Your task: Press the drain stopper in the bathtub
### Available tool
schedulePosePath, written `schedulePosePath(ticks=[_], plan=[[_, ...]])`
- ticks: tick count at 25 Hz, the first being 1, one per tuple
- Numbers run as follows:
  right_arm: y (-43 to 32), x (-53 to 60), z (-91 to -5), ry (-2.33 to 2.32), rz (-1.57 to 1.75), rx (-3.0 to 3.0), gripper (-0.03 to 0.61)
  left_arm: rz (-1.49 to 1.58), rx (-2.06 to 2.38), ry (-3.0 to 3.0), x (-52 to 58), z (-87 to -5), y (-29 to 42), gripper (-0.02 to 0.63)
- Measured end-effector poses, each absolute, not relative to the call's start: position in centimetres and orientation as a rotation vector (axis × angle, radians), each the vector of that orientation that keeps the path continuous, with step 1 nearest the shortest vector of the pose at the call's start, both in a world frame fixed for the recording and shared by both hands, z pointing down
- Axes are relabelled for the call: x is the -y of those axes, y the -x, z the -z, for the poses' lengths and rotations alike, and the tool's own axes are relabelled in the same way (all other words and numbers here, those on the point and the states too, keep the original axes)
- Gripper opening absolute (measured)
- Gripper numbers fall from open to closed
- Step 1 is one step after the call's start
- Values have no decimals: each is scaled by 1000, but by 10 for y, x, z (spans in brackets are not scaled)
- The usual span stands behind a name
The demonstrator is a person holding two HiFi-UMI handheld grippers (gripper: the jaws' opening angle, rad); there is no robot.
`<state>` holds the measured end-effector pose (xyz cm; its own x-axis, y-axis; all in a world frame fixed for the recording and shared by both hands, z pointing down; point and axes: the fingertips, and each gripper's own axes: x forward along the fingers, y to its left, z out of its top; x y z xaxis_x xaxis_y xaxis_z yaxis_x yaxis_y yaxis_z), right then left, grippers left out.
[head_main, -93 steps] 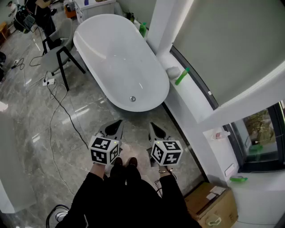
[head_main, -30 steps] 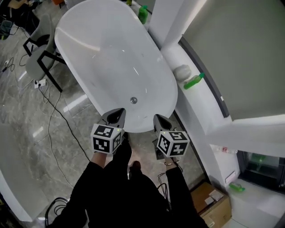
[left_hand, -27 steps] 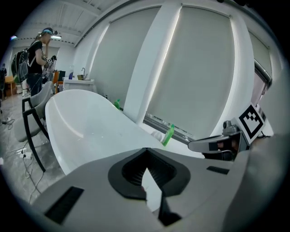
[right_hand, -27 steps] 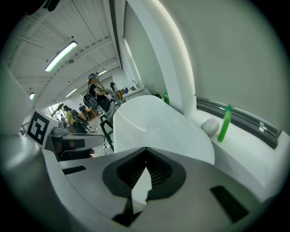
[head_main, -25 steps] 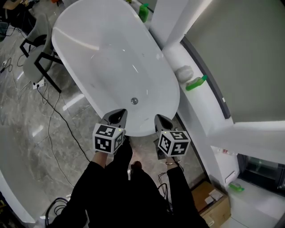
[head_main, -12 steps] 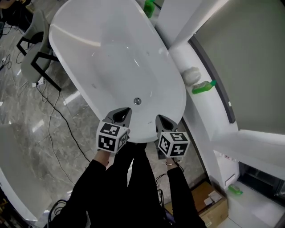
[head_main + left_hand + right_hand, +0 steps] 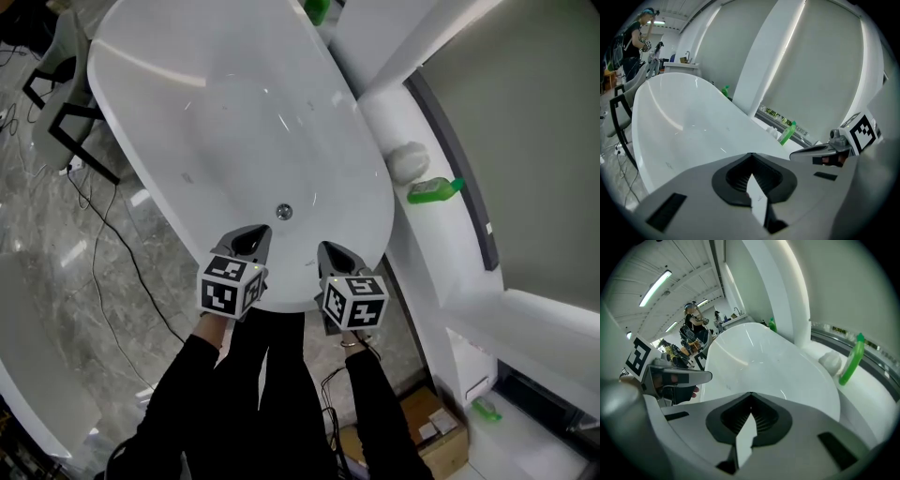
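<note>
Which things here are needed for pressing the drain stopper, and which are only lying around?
For the job:
- drain stopper
- bathtub
- left gripper
- right gripper

Lying about:
- green bottle
- chair
- cardboard box

— What colours around the bathtub (image 7: 234, 122)?

— It's glossy white, its drain stopper (image 7: 284, 212) silver. The floor (image 7: 56, 244) beside it is grey veined marble; the bottle (image 7: 433, 191) past its rim, green. My left gripper (image 7: 253, 234) and right gripper (image 7: 325, 248) are grey, marked with black-and-white squares.
</note>
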<state>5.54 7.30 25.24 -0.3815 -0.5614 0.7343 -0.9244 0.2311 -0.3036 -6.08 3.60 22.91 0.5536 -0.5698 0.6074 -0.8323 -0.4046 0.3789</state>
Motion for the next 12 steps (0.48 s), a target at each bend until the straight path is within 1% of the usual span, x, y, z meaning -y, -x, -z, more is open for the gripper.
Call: schedulePosePath(ticks=[12], plan=[[-58, -43, -338, -1226, -1079, 2025, 2, -546, 1132, -2026, -6, -312, 42, 8]])
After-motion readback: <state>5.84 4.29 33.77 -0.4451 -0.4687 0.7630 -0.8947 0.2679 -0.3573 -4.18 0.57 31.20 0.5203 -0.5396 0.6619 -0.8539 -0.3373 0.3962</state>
